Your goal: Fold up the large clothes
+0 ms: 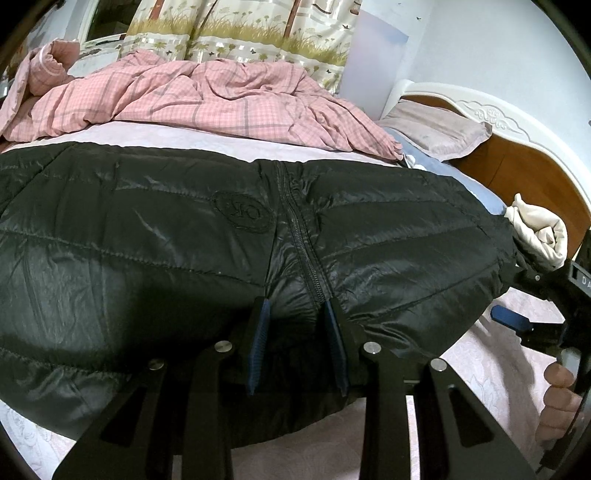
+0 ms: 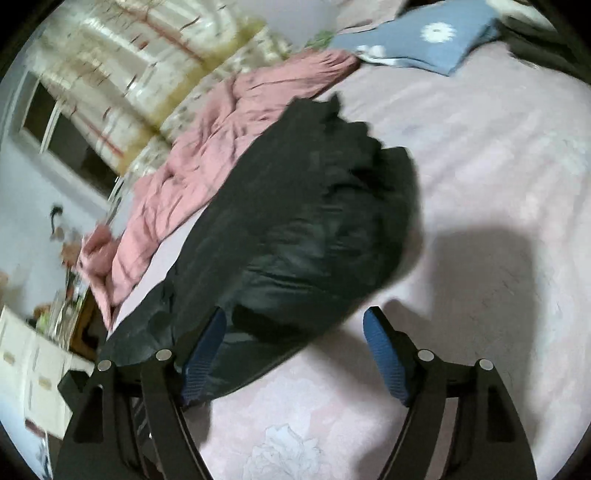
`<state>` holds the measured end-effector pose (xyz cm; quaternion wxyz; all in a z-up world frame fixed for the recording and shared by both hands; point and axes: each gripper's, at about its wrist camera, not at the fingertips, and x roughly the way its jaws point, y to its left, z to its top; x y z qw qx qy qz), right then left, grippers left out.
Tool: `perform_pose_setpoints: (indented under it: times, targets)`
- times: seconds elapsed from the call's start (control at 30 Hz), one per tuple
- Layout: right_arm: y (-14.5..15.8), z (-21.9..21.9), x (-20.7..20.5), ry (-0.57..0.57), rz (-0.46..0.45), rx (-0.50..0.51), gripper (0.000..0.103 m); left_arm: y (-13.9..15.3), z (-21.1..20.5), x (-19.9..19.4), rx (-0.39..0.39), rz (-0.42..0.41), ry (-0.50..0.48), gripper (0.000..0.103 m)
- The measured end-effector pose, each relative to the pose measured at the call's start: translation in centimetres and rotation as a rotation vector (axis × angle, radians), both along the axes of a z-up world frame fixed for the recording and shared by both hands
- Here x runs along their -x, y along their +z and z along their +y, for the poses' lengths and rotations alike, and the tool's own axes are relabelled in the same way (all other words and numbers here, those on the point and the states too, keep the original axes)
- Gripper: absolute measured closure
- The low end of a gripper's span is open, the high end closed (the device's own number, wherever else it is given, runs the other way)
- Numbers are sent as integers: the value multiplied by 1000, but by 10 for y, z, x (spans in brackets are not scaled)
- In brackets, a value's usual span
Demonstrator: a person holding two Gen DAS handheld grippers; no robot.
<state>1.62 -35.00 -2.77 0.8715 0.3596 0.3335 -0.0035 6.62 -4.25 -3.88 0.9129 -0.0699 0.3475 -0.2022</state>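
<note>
Centrally, black quilted puffer jacket (image 1: 184,236) lies spread across the pale pink patterned bedsheet (image 1: 491,354), front up, zipper (image 1: 306,254) running toward the near edge of the bed; round stitched logo patch (image 1: 242,211) just left of the zipper. One end of the jacket looks bunched and raised in the right wrist view (image 2: 314,221), though that view is motion-blurred.

Left gripper (image 1: 299,325) sits at the jacket's near hem, blue-padded fingers (image 1: 334,332) pressed into the fabric either side of the zipper's lower end. Jaws only partly closed, with a fold of jacket between them; firm grasp cannot be told.

Right gripper (image 2: 295,354) released, jaws spread wide. Its left pad (image 2: 205,354) overlaps the jacket's edge; its right pad (image 2: 384,354) is over bare sheet. From the left wrist view the right gripper (image 1: 517,317) appears by the jacket's right end, person's hand (image 1: 559,398) on its handle.

Beyond the jacket: rumpled pink checked duvet (image 1: 207,99) along the far edge. Blue pillow with white daisies (image 2: 424,37) and cream cloth bundle (image 1: 539,229) toward the wooden headboard (image 1: 517,162). Meadow-print curtain (image 1: 243,29) behind.
</note>
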Motion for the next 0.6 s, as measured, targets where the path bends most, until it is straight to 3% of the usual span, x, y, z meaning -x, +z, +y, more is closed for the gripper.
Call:
perform_pose_setpoints:
  times: [0.13, 0.2, 0.3, 0.37, 0.53, 0.57, 0.6]
  targets:
    - [-5, -18, -1, -101, -34, -47, 18, 0, 0, 0, 1, -1, 0, 72]
    - [-10, -30, -6, -136, -24, -121, 18, -1, 0, 0, 1, -1, 0, 72]
    - [-27, -47, -16, -84, -21, -323, 18, -1, 0, 0, -1, -1, 1, 72]
    - [-34, -51, -24, -89, -22, -377, 18, -1, 0, -1, -1, -2, 1, 72]
    - [-32, -50, -45, -105, -55, -299, 20, -1, 1, 1, -4, -6, 0, 71]
    - [-31, -51, -47, -109, -55, -283, 25, 1, 1, 2, -2, -10, -4, 68]
    - [-32, -50, -48, -118, -57, -264, 41, 2, 1, 3, -1, -17, -8, 65]
